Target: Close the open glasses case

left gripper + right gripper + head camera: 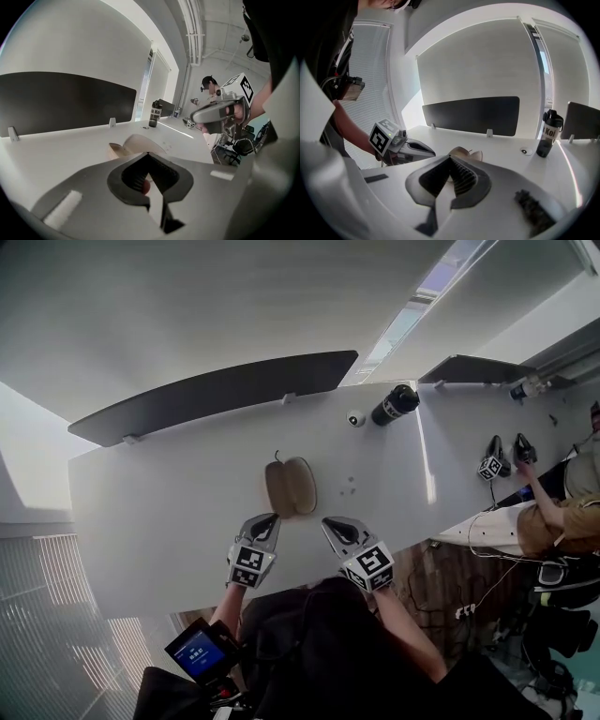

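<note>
The tan glasses case lies open on the white table, its two halves spread apart side by side. My left gripper hovers just short of the case's near left end, jaws shut and empty. My right gripper sits a little to the right of it, also shut with nothing held. In the left gripper view the case shows just past the closed left gripper, with the right gripper off to the side. The right gripper view has the case beyond the closed right gripper.
A black bottle and a small round white object stand at the table's far side. A dark divider panel runs along the back edge. On the right, another person sits near a spare pair of grippers.
</note>
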`<state>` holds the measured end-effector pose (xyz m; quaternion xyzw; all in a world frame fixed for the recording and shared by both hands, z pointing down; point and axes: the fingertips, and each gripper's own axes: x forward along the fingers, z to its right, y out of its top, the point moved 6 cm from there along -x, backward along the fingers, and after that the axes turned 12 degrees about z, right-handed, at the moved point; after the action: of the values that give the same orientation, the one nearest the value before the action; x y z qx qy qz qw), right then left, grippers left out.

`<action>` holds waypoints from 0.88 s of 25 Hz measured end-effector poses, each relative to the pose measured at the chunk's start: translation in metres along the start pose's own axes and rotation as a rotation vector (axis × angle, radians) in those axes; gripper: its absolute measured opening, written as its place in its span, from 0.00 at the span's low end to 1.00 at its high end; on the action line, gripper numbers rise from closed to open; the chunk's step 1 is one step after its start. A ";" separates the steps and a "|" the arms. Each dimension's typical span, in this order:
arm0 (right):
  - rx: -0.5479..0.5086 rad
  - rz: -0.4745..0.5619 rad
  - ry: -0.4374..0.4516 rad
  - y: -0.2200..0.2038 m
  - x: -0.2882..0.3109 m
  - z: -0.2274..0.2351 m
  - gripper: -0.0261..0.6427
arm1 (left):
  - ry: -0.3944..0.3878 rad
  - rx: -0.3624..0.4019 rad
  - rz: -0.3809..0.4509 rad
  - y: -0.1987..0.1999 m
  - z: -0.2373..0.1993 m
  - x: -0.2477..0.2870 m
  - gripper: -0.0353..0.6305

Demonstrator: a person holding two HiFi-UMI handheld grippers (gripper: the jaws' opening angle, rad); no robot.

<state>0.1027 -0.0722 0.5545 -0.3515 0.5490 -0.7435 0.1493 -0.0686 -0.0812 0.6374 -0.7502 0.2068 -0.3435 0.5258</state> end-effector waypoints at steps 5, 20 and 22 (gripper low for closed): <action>0.028 -0.010 0.005 -0.002 0.013 0.027 0.04 | -0.002 -0.029 -0.052 -0.011 -0.007 0.023 0.06; 0.087 -0.064 -0.016 -0.020 0.045 0.069 0.04 | -0.009 -0.058 -0.148 -0.035 -0.019 0.022 0.06; 0.093 -0.068 -0.022 -0.021 0.045 0.071 0.04 | -0.026 -0.044 -0.157 -0.033 -0.016 0.026 0.06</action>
<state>0.1232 -0.1424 0.6011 -0.3705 0.5000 -0.7690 0.1462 -0.0642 -0.0970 0.6796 -0.7800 0.1480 -0.3693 0.4831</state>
